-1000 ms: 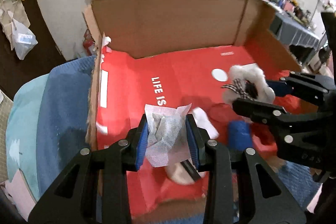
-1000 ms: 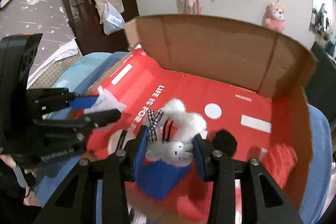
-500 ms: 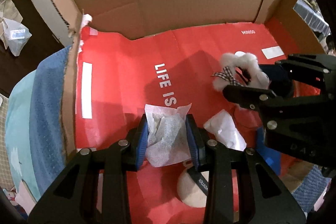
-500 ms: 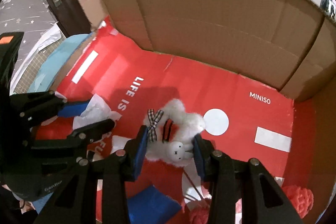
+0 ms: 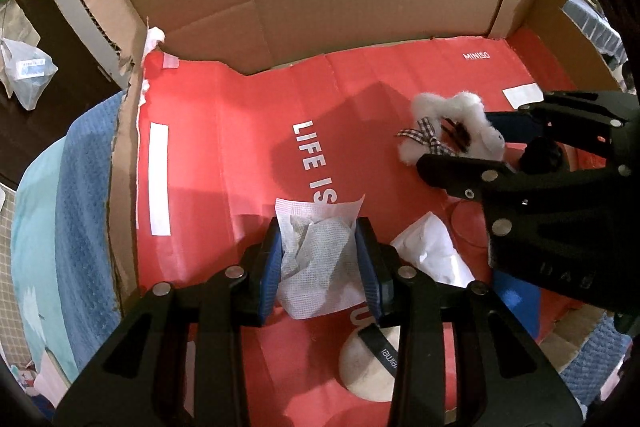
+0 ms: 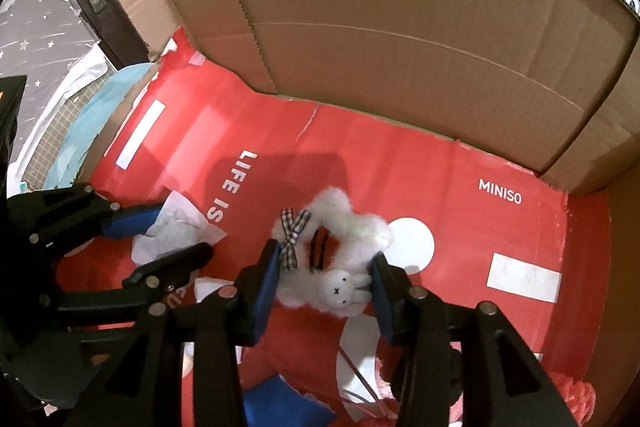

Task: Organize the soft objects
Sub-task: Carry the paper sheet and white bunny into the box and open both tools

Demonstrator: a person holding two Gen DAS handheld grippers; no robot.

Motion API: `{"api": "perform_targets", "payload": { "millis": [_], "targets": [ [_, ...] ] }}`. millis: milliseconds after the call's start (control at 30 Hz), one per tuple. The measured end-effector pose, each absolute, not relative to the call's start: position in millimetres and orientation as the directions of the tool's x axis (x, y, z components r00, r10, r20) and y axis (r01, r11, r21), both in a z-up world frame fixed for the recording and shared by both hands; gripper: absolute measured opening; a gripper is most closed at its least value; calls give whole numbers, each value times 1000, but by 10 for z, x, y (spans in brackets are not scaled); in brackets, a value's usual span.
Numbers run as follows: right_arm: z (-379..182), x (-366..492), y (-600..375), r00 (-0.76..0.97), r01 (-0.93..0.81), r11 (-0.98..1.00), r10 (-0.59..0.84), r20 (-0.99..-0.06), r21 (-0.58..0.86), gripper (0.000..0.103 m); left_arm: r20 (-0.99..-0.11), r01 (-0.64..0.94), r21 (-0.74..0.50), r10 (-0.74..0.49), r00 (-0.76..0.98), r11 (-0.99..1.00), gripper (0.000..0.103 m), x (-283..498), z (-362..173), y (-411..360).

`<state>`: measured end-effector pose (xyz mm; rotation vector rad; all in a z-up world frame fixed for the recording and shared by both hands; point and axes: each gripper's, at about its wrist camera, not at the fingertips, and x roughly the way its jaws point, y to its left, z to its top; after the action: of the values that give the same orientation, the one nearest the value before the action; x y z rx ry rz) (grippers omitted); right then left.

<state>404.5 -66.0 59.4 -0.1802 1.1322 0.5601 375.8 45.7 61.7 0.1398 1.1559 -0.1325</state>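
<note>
Both loads now well over the red-floored cardboard box (image 5: 224, 131), lower than a second ago.

Left tongs (image 5: 318, 263) clamped on crumpled white mesh pouch (image 5: 316, 267), right tongs (image 6: 324, 287) clamped on fluffy white bunny plush (image 6: 336, 267), above box floor; release probably next.

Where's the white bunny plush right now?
The white bunny plush is clamped in the right gripper over the red box floor, right of the left gripper and its mesh pouch.
</note>
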Motion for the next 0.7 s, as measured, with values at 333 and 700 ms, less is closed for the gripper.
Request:
{"api": "perform_targets", "payload": {
  "millis": [333,700],
  "targets": [
    [574,4024,-608,316,-514,849,318,-894,120,48,-914,169,29,-42,403,985,35,3764,607,482],
    [575,3995,-554,328,-512,852,311,-892,109,57,-908,181,34,-45,417,983,47,3693,610,431]
  ]
}}
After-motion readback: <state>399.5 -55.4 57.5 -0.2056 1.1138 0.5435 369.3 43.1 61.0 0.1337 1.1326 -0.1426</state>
